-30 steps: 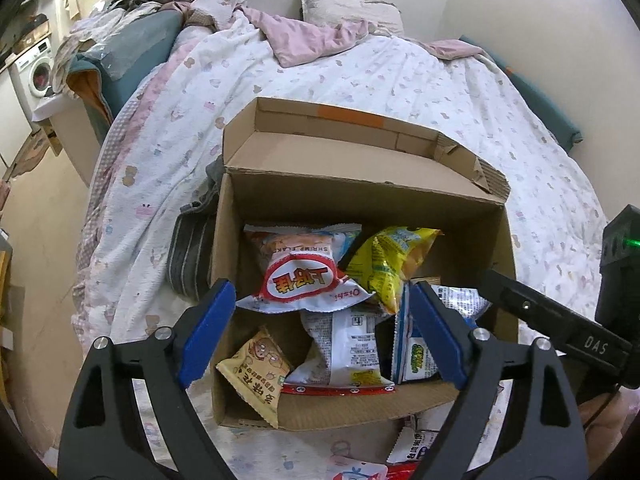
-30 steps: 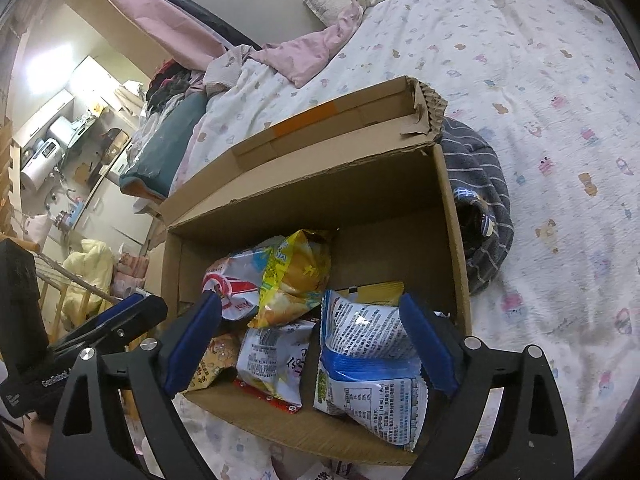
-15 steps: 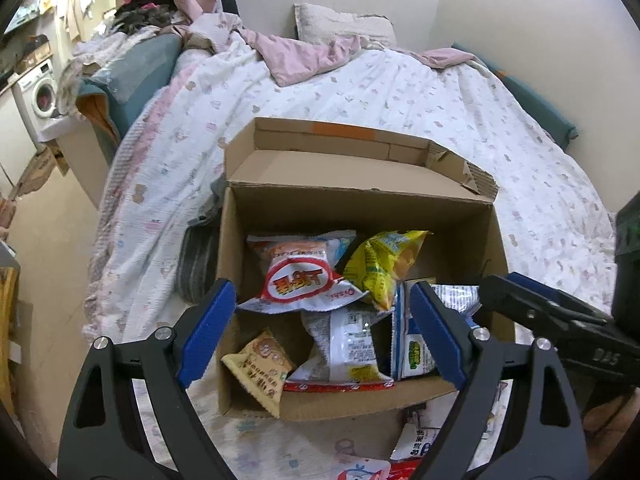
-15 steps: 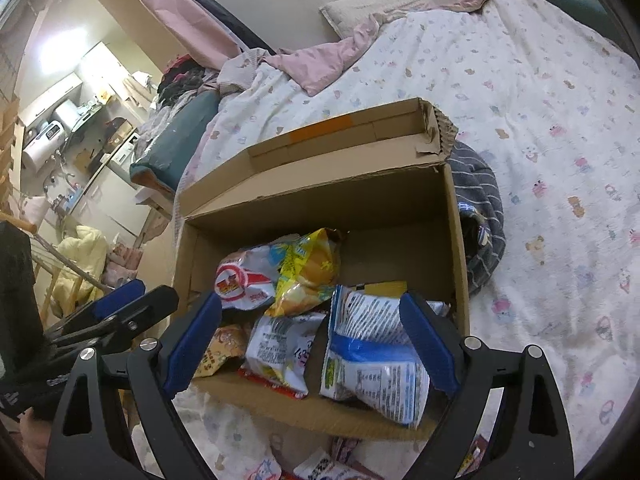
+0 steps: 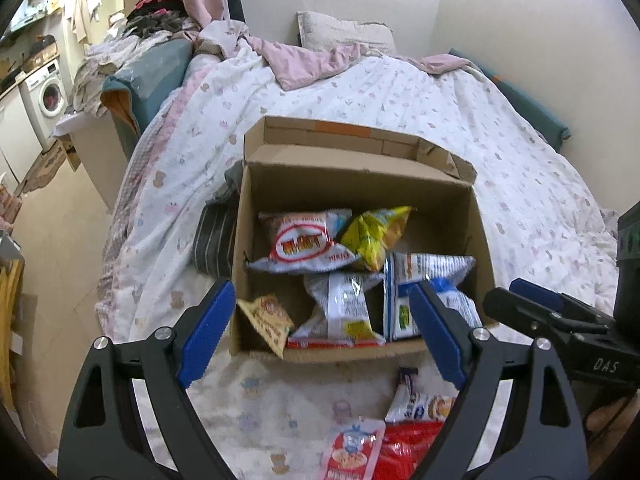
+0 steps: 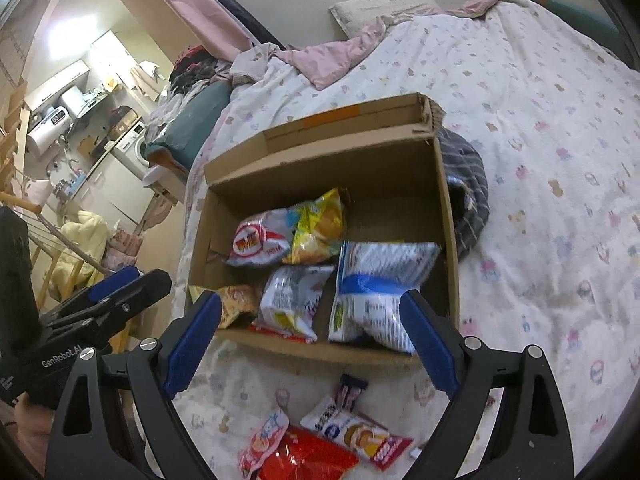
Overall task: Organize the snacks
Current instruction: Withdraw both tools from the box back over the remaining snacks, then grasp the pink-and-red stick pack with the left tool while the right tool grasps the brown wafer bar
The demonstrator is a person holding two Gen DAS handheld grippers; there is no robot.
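The left hand-held gripper [image 5: 322,322] fills the bottom of the left wrist view, its two black arms rising from the lower corners and ending in blue pads [image 5: 208,332] that stand wide apart with nothing between them. It points forward and steeply downward. The right hand-held gripper [image 6: 310,336] sits the same way in the bottom of the right wrist view, blue pads [image 6: 430,344] spread wide and empty, pointing down at a similar slant. Each shows in the other's view: the right one enters at the right edge of the left wrist view, the left one at the left edge of the right wrist view, so the two are side by side.
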